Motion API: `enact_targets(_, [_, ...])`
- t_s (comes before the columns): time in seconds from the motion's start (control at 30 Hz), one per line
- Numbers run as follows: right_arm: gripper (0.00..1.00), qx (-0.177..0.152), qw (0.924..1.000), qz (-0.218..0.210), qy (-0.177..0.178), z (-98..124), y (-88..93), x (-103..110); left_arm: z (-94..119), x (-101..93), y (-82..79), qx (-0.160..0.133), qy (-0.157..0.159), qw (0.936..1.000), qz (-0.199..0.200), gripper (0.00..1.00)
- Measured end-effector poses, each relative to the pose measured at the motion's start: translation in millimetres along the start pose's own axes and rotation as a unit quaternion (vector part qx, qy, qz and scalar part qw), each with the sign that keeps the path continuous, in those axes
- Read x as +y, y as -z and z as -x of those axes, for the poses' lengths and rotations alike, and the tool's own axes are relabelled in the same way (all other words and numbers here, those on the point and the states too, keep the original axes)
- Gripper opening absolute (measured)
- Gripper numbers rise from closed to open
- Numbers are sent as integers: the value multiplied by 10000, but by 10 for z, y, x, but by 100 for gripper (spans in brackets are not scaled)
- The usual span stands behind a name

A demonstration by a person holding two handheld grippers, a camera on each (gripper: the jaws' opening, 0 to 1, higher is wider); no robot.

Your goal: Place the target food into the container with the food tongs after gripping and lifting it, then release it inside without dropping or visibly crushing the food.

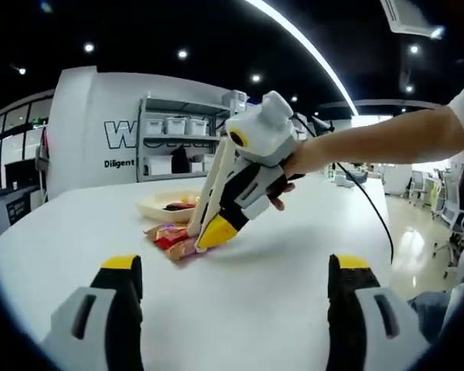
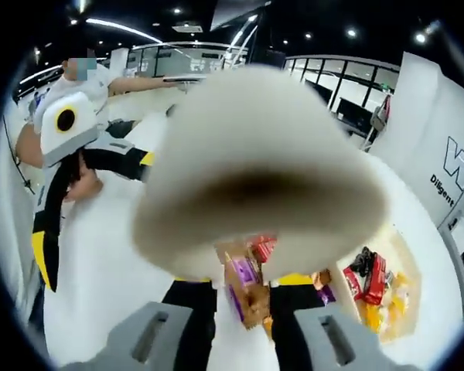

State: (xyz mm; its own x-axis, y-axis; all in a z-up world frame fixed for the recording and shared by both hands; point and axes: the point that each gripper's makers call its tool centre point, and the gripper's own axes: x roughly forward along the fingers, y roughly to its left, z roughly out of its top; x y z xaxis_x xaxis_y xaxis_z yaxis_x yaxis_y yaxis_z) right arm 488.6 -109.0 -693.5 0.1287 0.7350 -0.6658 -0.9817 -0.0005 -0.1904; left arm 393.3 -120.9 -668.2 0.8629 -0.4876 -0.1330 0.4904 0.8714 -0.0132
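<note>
Tongs (image 1: 205, 193), one pair, sit squeezed in the right claw (image 1: 209, 236) above snack packs (image 1: 170, 238); the left claw (image 1: 236, 290) gapes wide, holding nothing.

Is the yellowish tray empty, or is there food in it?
Not empty. The tray already holds wrapped snacks, red and yellow ones. More snack packets lie outside it on the white table.

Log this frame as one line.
stage: tongs reaching snacks | right gripper: shut on tongs, tips at snack packets | left gripper: open, idle | tray: holds some packets | table
</note>
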Motion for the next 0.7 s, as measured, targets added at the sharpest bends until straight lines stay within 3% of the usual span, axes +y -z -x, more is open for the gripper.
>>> enact_targets(0.1, [18, 233, 9979, -596, -19, 60, 57, 41, 1, 1, -4, -16, -16, 10000, 19, 99])
enact_targets(0.17, [17, 317, 9984, -470, 5, 111, 79, 96, -4, -6, 1, 7, 20, 10000, 55, 99])
enact_targets(0.37, [19, 600, 9954, -745, 106, 300, 236, 245, 7, -12, 15, 64, 37, 10000, 44, 99])
enact_targets(0.7, [21, 435, 9923, -1155, 106, 503, 356, 415, 20, -19, 45, 152, 1, 9998, 117, 99])
